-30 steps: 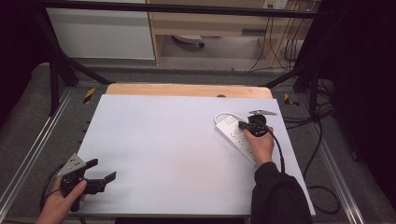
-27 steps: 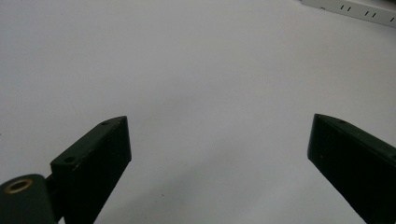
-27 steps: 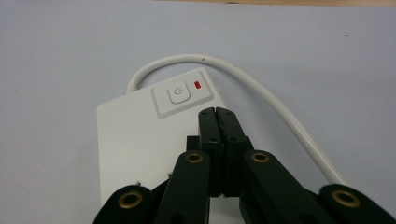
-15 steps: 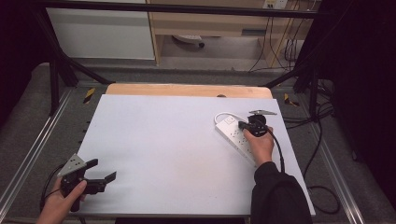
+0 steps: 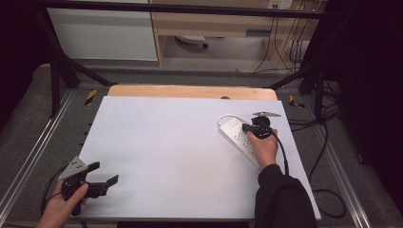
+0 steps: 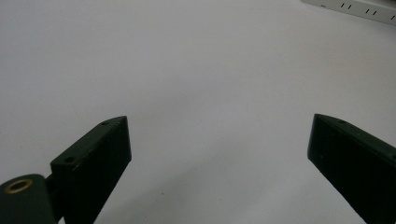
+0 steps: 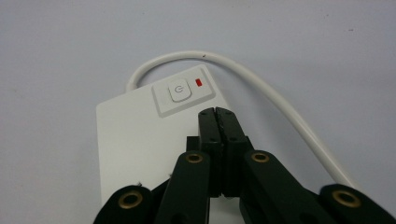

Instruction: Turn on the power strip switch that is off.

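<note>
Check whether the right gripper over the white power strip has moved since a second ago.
No. The right gripper, shut, sits at the same spot above the switch end of the white power strip, which lies unchanged on the white table.

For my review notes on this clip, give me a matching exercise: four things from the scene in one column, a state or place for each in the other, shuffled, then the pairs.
Things:
1. left gripper
2. right gripper
3. indicator light
4. white cord

States or places:
A. glowing red beside the power button
B. jaws shut, tips over the power strip
C. jaws wide open over bare table
D. loops from the strip's end around its side

Pairs: 1-C, 2-B, 3-A, 4-D
</note>
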Demonstrator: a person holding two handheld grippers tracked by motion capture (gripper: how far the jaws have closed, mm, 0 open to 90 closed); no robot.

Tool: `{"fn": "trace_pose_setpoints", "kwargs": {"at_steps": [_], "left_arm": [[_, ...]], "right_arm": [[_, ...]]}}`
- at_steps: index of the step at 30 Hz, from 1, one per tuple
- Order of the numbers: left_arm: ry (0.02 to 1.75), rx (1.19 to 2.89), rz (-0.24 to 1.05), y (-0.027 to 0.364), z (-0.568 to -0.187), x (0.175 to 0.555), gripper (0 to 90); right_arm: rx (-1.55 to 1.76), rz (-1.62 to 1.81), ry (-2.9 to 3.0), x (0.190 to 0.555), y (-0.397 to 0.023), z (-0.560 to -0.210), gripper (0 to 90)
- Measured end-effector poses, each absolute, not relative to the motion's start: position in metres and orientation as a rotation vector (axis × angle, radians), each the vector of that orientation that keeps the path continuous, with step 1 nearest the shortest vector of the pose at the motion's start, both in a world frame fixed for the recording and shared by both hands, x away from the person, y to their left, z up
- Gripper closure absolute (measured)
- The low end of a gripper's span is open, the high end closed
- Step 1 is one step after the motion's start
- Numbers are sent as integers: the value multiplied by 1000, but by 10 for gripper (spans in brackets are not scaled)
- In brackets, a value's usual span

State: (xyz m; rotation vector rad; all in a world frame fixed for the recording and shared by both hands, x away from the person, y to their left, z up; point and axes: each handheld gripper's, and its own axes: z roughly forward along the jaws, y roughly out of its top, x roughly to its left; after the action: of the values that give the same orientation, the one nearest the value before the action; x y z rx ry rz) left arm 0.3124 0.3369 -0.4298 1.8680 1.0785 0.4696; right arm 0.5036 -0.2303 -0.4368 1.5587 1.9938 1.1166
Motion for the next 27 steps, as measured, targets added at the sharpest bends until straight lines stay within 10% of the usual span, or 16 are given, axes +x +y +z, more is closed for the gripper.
{"fn": "trace_pose_setpoints", "kwargs": {"at_steps": [27], "left_arm": [[1080,1869,470,337,-430,312,63]], "right_arm": [[1557,1146,1985,504,-232,-437,900]]}}
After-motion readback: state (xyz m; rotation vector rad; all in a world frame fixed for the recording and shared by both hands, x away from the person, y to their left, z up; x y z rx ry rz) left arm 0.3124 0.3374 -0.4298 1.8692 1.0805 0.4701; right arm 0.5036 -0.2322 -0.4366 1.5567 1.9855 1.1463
